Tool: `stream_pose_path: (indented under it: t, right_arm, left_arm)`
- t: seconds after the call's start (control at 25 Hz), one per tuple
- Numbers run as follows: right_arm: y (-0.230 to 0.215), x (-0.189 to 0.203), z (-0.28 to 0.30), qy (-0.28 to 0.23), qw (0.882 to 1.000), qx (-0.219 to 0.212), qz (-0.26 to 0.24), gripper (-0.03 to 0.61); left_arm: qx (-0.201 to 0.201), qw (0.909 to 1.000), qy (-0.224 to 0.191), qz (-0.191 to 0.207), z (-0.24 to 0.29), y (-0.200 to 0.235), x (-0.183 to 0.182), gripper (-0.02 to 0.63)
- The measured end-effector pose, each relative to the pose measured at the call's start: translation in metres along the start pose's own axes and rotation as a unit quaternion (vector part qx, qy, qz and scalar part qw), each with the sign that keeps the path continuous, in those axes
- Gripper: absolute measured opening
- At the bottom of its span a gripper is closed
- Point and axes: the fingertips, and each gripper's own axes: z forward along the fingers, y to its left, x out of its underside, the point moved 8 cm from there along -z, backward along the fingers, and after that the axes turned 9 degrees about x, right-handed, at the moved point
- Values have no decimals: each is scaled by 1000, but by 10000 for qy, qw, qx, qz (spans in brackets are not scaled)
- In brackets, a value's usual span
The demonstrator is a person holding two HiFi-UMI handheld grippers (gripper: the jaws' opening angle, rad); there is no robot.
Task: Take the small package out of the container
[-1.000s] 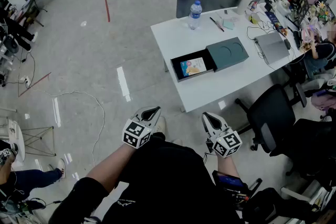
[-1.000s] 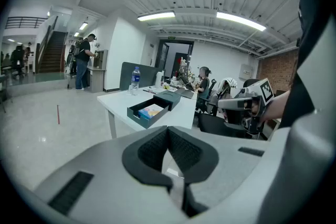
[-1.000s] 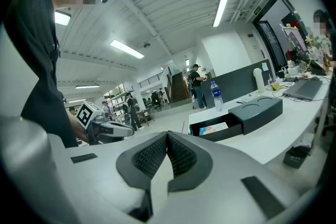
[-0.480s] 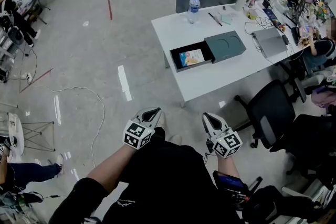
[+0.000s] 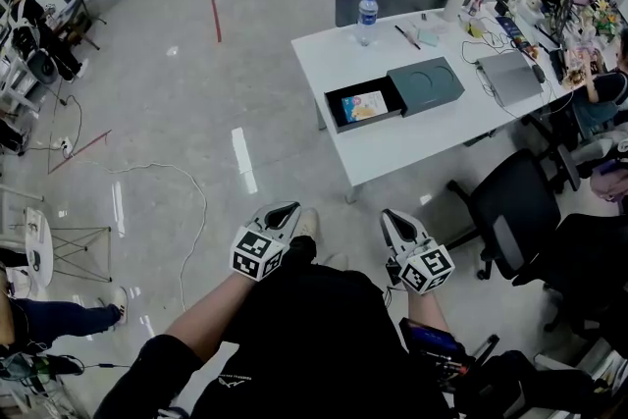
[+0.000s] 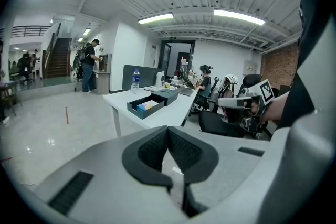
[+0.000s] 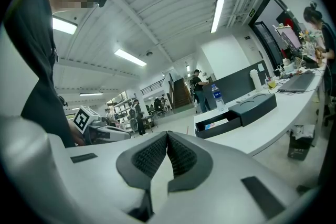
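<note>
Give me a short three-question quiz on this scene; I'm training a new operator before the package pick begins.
1. True or false: the small package already lies outside the container.
2. Where is the grey lid? A) closed on the container B) on the table right beside the container C) on the floor
3. Fill in: the left gripper and right gripper both have their jaws ____.
Key: 1 false, it lies inside. 2 B. 3 shut, with nothing between them.
</note>
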Motion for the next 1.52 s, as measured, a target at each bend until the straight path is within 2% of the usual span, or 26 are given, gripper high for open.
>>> stream_pose_path:
  t: [0.36,0.68,1.0,1.52]
  right_arm:
    - [-3,-1,9,39,9999,-105,15,25]
    - [-13,-3,25,112,9999,-1,44,26]
    - [-29,-13,44,100,9995,299,39,26]
    - [-53,-39,95,-92,9966,814,69,26]
  left_arm:
    - [-142,9999,-15,-18,-4,3,-6,8]
    - [-73,9999,-15,-71,11,22,-10,8]
    - [181,9998,-91,14,44,56,-36,8]
    - [785,9964,84,308,107,124,-87,8]
